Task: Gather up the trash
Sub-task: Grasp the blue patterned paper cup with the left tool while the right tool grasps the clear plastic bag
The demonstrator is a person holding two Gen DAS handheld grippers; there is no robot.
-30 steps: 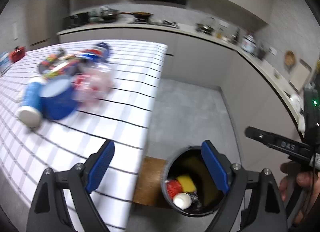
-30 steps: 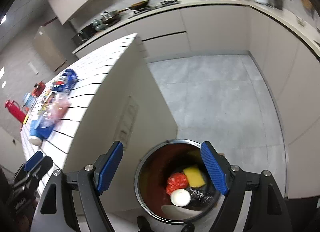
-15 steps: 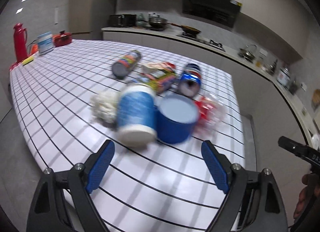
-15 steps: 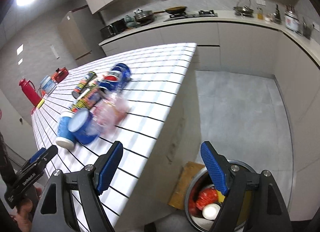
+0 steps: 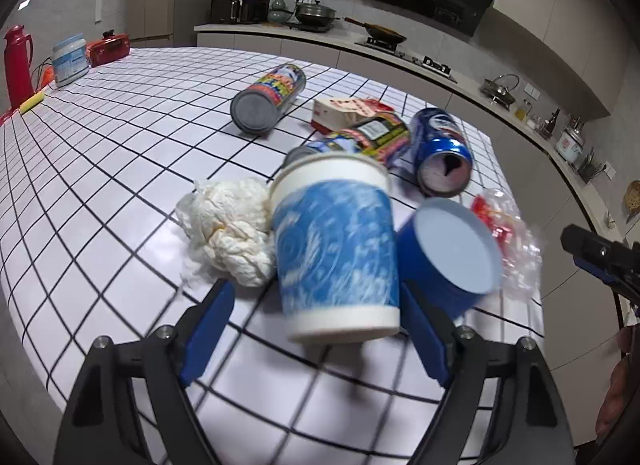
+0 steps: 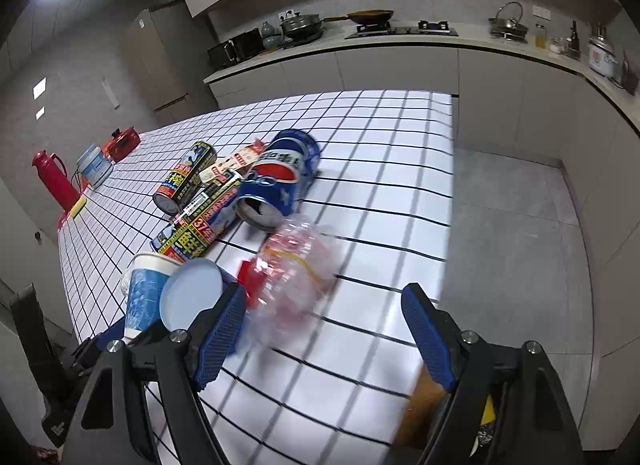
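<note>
My left gripper (image 5: pixel 316 329) hovers over the checked white table (image 5: pixel 120 153). An upturned blue-and-white paper cup (image 5: pixel 336 249) stands between its closing jaws, and the pads do not press on it. A crumpled white tissue (image 5: pixel 228 233) lies left of the cup and a blue round tub (image 5: pixel 448 253) right of it. Behind them lie a Pepsi can (image 5: pixel 440 153), two printed cans (image 5: pixel 268 101) and a small carton (image 5: pixel 344 109). My right gripper (image 6: pixel 324 333) is open near the table's edge, with a crumpled clear-and-red plastic wrapper (image 6: pixel 296 277) just ahead of its left pad.
A red thermos (image 5: pixel 18 65), a white tub (image 5: pixel 70 59), a red appliance (image 5: pixel 110 51) and a yellow sponge (image 5: pixel 32 103) stand at the table's far left end. The table ends at the right (image 6: pixel 448 225), with grey floor (image 6: pixel 512 265) and kitchen counters beyond.
Both views have swung from the trash bin on the floor up to the table. The left jaws have come in around the paper cup and narrowed. The right jaws keep their width.
</note>
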